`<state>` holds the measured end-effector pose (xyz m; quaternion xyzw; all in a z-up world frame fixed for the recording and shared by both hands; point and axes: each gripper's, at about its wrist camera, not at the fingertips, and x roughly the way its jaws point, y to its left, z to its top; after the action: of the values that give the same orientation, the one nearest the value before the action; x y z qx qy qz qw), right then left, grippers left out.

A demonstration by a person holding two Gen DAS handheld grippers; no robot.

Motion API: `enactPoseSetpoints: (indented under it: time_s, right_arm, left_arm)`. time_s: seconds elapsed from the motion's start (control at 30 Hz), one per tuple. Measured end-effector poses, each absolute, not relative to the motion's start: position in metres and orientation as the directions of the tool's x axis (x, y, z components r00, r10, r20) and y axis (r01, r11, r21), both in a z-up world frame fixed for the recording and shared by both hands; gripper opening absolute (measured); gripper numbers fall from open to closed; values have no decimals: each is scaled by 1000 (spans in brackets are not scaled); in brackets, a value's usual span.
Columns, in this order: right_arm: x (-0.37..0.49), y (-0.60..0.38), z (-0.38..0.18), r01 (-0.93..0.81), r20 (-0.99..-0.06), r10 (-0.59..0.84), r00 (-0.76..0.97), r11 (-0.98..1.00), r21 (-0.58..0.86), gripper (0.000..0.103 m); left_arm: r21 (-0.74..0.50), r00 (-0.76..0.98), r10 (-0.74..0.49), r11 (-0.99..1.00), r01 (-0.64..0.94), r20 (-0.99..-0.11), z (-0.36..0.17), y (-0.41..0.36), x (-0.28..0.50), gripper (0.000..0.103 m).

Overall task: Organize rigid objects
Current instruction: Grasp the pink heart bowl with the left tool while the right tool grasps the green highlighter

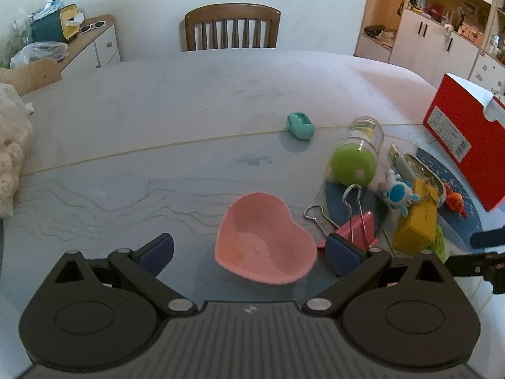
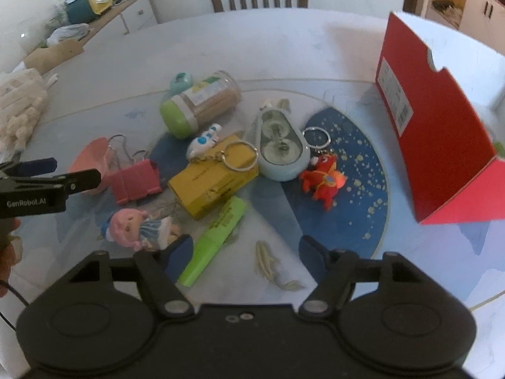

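My left gripper (image 1: 249, 251) is open, its jaws on either side of a pink heart-shaped dish (image 1: 265, 240) on the table; it also shows at the left of the right wrist view (image 2: 63, 173). My right gripper (image 2: 246, 252) is open and empty above a green highlighter (image 2: 217, 240). Near it lie a doll (image 2: 139, 229), a yellow box (image 2: 214, 177), a pink binder clip (image 2: 132, 180), a white-blue keychain figure (image 2: 203, 142), a red toy keychain (image 2: 323, 181), a pale blue tape dispenser (image 2: 281, 145), a green-lidded jar (image 2: 199, 104) and a teal sharpener (image 2: 181, 80).
An open red box (image 2: 432, 117) stands at the right on the table. A round blue mat (image 2: 356, 189) lies under some items. A knitted white cloth (image 2: 19, 110) lies at the left edge. A wooden chair (image 1: 232, 27) stands behind the table.
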<state>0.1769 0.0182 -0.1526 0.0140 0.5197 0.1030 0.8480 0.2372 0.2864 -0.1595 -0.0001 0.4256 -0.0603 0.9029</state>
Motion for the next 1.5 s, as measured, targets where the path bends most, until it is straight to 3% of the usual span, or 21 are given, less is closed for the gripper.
enactPoseSetpoints:
  time_s: [0.27, 0.5, 0.67, 0.87, 1.5]
  right_arm:
    - [185, 28, -158, -161, -886, 192, 422, 978, 135, 58]
    - [189, 35, -160, -164, -885, 187, 425, 978, 128, 48]
    - [187, 44, -159, -184, -890, 148, 431, 980, 74, 31]
    - [184, 54, -160, -224, -890, 102, 444, 975, 0, 16]
    - [167, 16, -126, -208, -859, 152, 489, 977, 54, 15]
  left_arm:
    - [-39, 633, -77, 996, 75, -770, -167, 283, 246, 101]
    - [-42, 637, -79, 996, 73, -767, -168, 281, 249, 87]
    - [-42, 629, -76, 997, 68, -774, -170, 279, 249, 71]
    - [-40, 630, -68, 997, 59, -774, -170, 278, 248, 71]
    - [-89, 626, -56, 996, -21, -778, -151, 287, 234, 71]
